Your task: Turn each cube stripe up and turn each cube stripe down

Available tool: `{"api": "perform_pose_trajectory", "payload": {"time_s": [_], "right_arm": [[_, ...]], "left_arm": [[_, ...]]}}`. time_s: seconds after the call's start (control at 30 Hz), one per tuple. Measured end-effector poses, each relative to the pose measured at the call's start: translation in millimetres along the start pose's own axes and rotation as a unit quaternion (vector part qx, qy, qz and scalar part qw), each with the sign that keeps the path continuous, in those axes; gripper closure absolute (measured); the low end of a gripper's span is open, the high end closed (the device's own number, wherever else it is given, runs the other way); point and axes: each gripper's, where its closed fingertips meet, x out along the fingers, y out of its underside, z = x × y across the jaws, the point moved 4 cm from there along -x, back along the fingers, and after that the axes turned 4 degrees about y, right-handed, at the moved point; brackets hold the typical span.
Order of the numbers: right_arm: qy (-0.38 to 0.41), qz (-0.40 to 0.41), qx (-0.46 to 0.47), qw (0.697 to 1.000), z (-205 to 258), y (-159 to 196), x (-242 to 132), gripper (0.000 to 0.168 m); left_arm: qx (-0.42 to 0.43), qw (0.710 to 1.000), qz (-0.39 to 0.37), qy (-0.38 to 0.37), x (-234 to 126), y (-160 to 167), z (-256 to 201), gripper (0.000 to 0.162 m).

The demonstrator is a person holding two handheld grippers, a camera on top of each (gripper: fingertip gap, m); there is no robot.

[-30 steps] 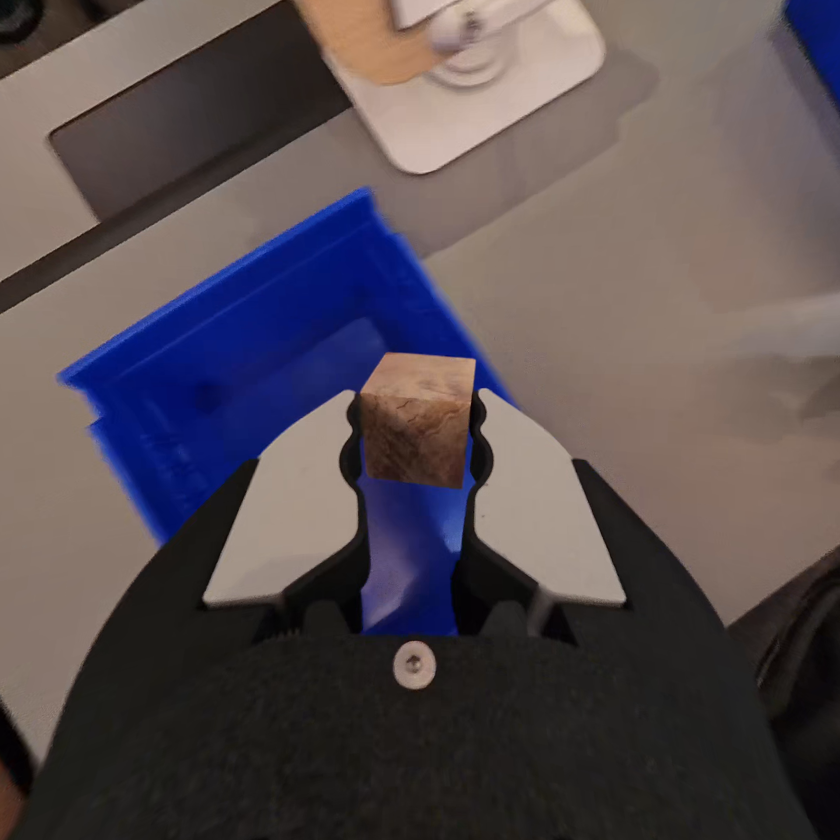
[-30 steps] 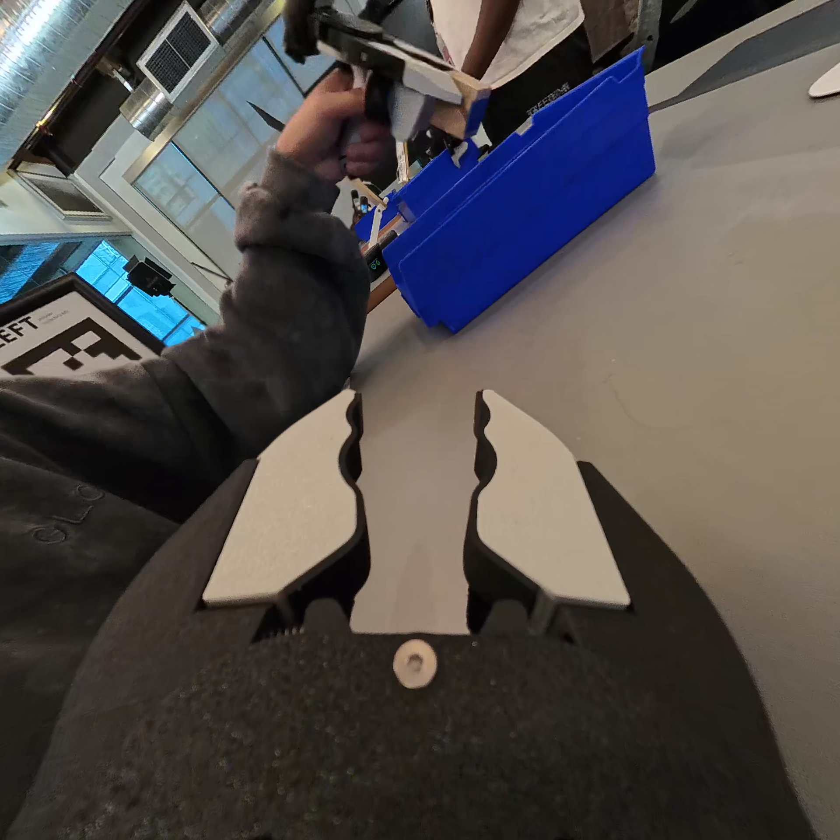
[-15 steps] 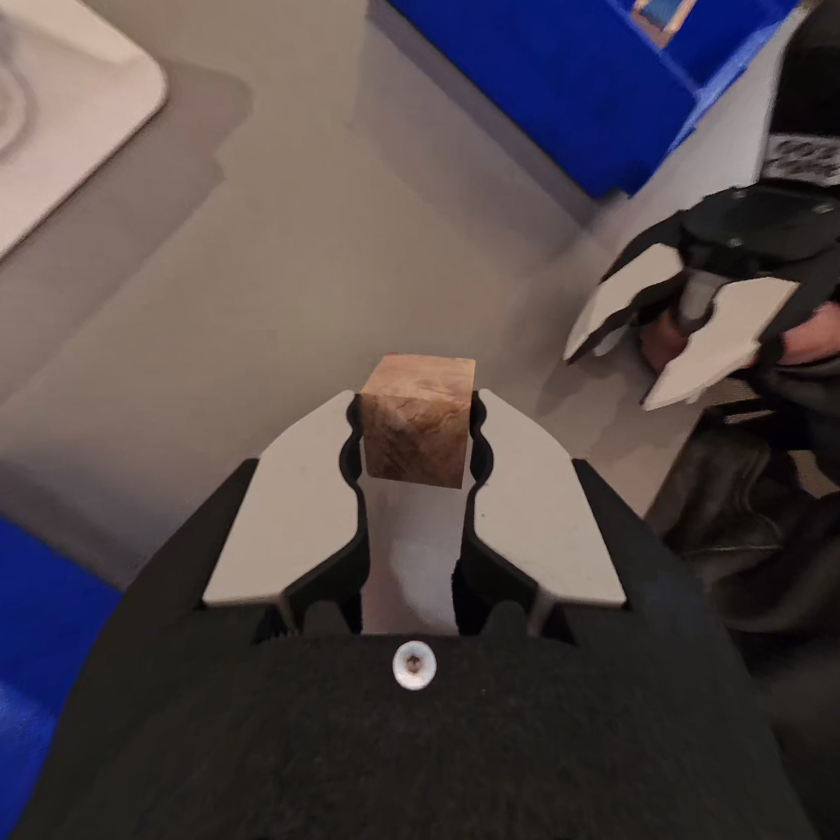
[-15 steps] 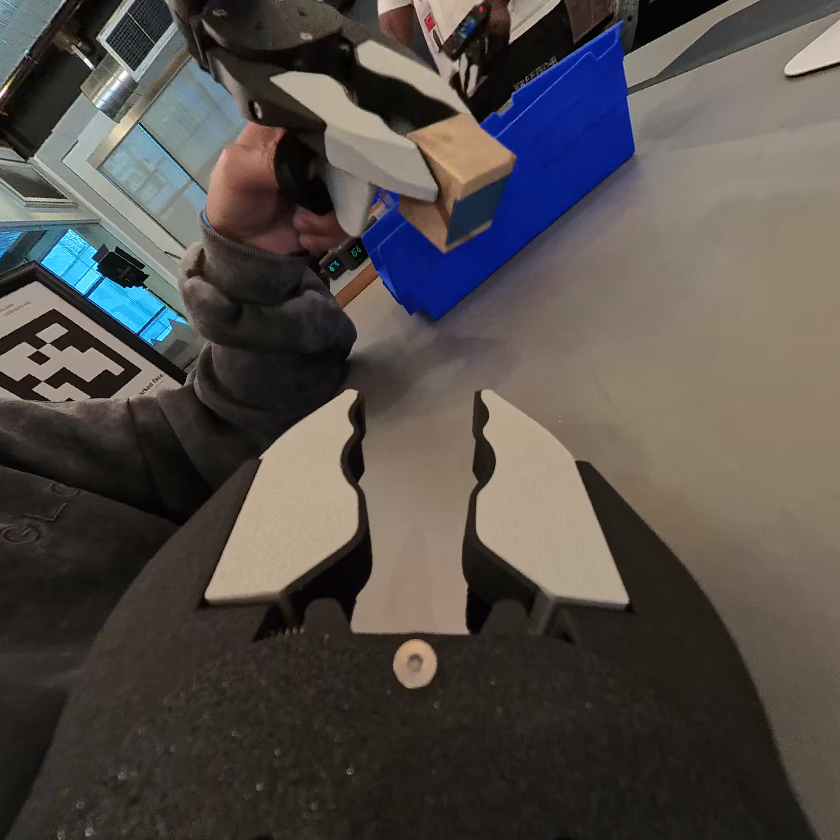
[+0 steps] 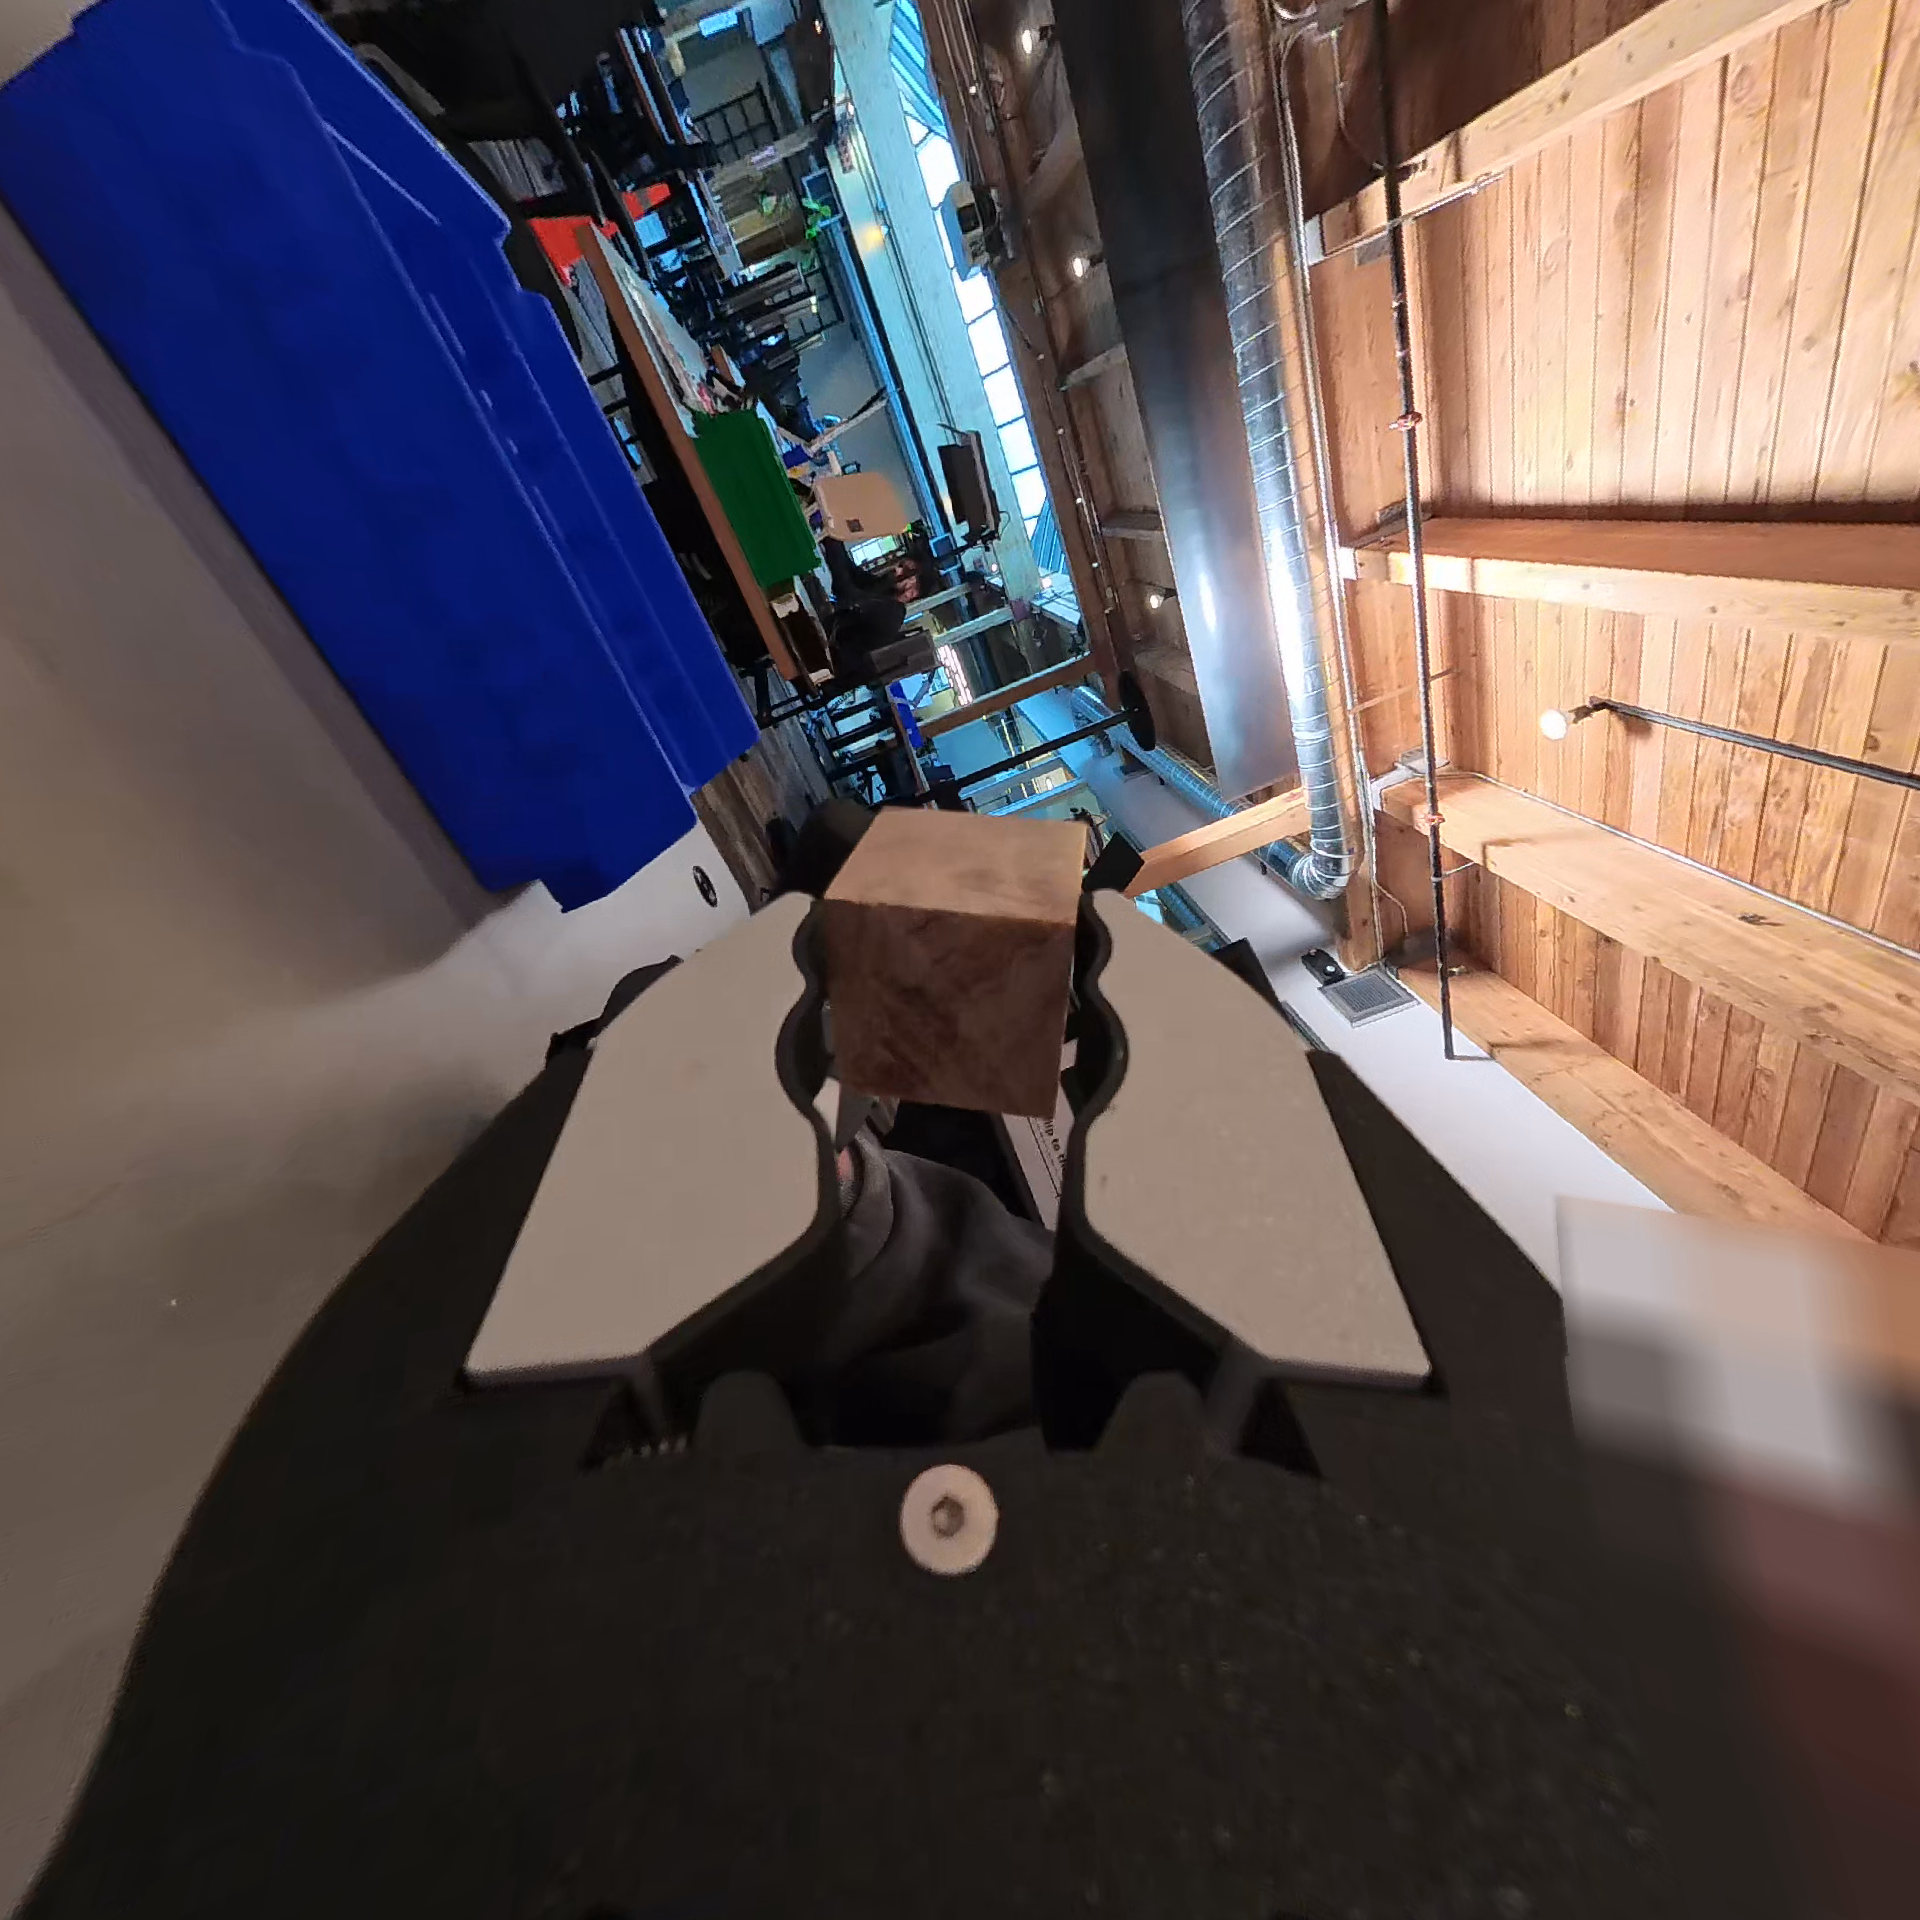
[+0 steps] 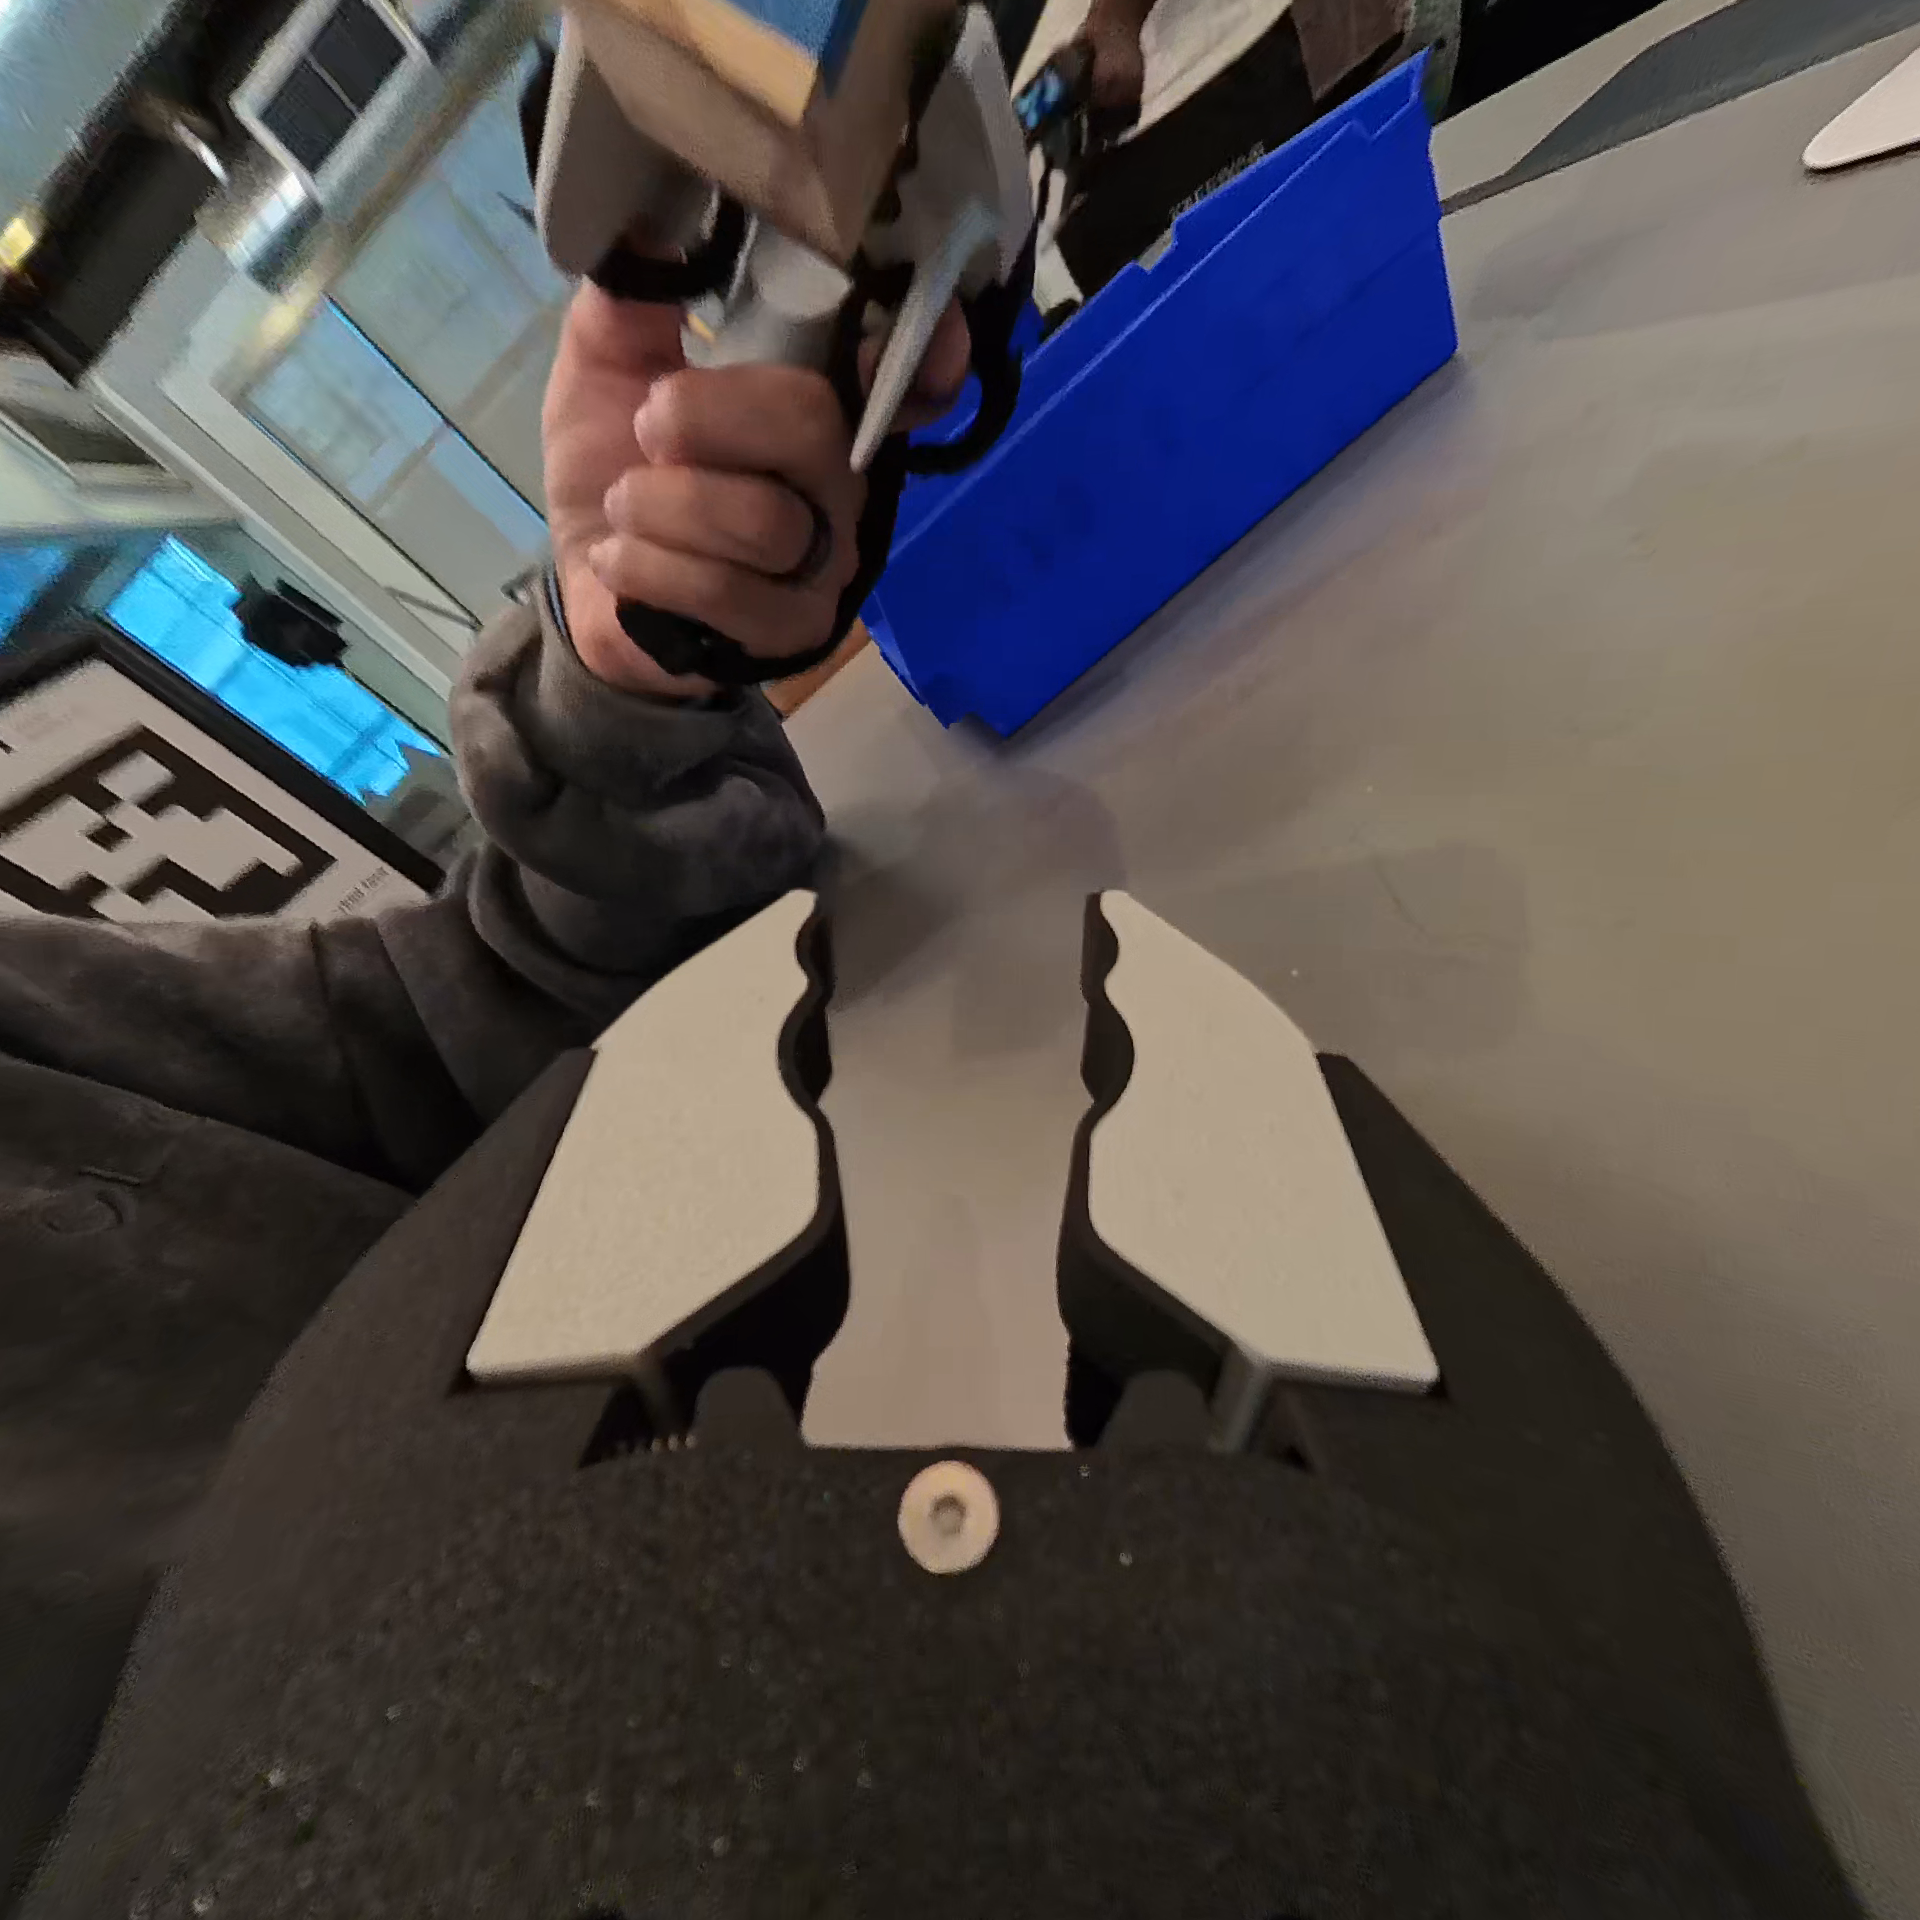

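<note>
The grey table (image 6: 1507, 935) carried a blue bin (image 6: 1174, 468) toward its far side, with a second blue bin (image 5: 343, 416) beside the table surface in the left wrist view, whose frame was rolled hard over so that ceiling timbers filled its right side. Nothing else of the task's own lay on the bare table in either view.

The left gripper (image 5: 951, 935) was raised well above the table, held by a hand (image 6: 707, 499) in a grey sleeve (image 6: 623, 790). Its jaws were closed against two opposite faces of the wooden cube (image 5: 951, 997), which sat right at the fingertips, clear of every surface. In the right wrist view the same cube (image 6: 717, 94) appeared at the top edge, blurred, up and to the left of the right gripper (image 6: 951, 935).

The right gripper rested low, near the table, jaws parted to roughly a cube's width and holding nothing. The cube lay above and ahead of it; in my judgement the left gripper alone governs the coming turn or placement, and the roll of that wrist decides which face ends uppermost.

Limitations: the stripe could not be confirmed. A blue patch (image 6: 800, 26) showed on the cube's cut-off upper face, but motion blur prevented reading it as a stripe. The left wrist view showed only plain wood faces. A blurred patch hid the lower right of that view.
</note>
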Motion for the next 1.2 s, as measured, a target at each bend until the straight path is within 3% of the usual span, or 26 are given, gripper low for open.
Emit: {"api": "perform_pose_trajectory", "payload": {"time_s": [0.13, 0.33, 0.43, 0.5, 0.57, 0.67, 0.73, 0.8, 0.87, 0.97, 1.1, 1.2], "right_arm": [[-0.058, -0.067, 0.124, 0.988, 13.0, -38.4, 2.6, 0.112], [-0.065, -0.035, 0.194, 0.978, 13.1, -87.4, 30.3, 0.097], [-0.09, -0.039, 0.208, 0.973, 14.4, -95.4, 46.6, 0.101], [-0.093, -0.028, 0.202, 0.975, 12.6, -94.5, 51.3, 0.122], [-0.084, -0.031, 0.199, 0.976, 9.5, -94.5, 52.3, 0.123], [-0.064, -0.038, 0.191, 0.979, 6.1, -95.0, 48.7, 0.12], [-0.068, -0.043, 0.194, 0.978, 7.3, -96.7, 44.4, 0.123], [-0.07, -0.04, 0.187, 0.979, 9.9, -97.6, 41.2, 0.123], [-0.055, -0.033, 0.17, 0.983, 9.5, -96.9, 39.5, 0.123], [-0.034, -0.029, 0.155, 0.987, 5.0, -96.1, 38.1, 0.123], [0.004, -0.03, 0.125, 0.992, 1.0, -107.9, 25.7, 0.123], [0.095, -0.039, 0.044, 0.994, -3.3, -145.7, -22.6, 0.123]], "left_arm": [[0.021, 0.999, 0.006, -0.03, 1.8, 2.0, 5.7, 0.118], [0.092, 0.991, 0.011, -0.092, 2.1, 2.9, 8.0, 0.118], [0.135, 0.981, 0.017, -0.139, 1.5, 3.5, 12.3, 0.118], [0.148, 0.978, 0.014, -0.146, 2.7, 3.1, 12.2, 0.118], [0.143, 0.978, 0.002, -0.153, 0.9, 1.3, 13.5, 0.118], [0.153, 0.979, -0.061, -0.123, -13.3, -12.4, -3.9, 0.093], [0.189, 0.967, -0.096, -0.144, -35.7, -18.2, -15.3, 0.085], [0.24, 0.946, -0.107, -0.19, -53.5, -4.7, -14.2, 0.08], [0.282, 0.933, -0.074, -0.212, -58.9, 35.5, -0.1, 0.072], [0.338, 0.901, -0.057, -0.265, -71.9, 86.8, 25.5, 0.079], [0.36, 0.893, -0.012, -0.269, -62.5, 105.1, 24.3, 0.082], [0.375, 0.888, 0.027, -0.265, -56.6, 111.6, 27.0, 0.087]]}}
